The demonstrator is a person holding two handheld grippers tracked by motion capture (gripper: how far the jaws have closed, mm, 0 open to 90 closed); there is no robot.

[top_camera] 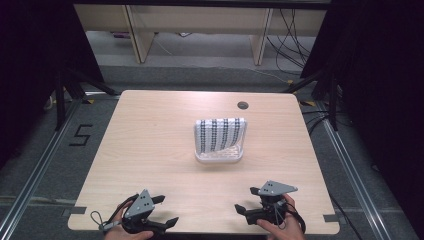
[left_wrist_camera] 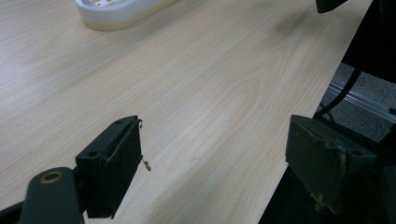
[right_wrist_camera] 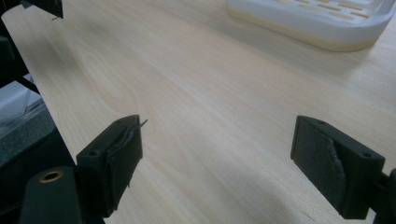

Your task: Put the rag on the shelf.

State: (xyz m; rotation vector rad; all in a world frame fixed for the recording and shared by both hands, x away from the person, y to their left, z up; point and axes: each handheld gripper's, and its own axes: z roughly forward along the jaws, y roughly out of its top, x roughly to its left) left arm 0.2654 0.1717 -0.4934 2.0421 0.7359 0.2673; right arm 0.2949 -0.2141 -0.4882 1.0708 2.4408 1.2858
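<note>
The left gripper (top_camera: pixel 162 210) rests at the near edge of the table (top_camera: pixel 150 150), its jaws spread wide with nothing between them; in the left gripper view the bare wood grain runs between the two black pads (left_wrist_camera: pixel 119 163). The right gripper (top_camera: pixel 248 200) sits at the same near edge, well apart from the left one, its jaws also spread and empty. Both are held low and level by the person's hands, jaws turned inward and forward toward the middle of the table, which reads as a ready stance before a reach.

Out beyond them, near the table's centre, stands a white slotted tray (top_camera: pixel 218 156) with a black-and-white patterned cloth (top_camera: pixel 219 134) draped over it, hanging down its near side. It is roughly midway between the two grippers' lines of approach, so either could get to it. In the right gripper view, the tray's rim (right_wrist_camera: pixel 327 32) shows at the upper right, well clear of the jaws.
</note>
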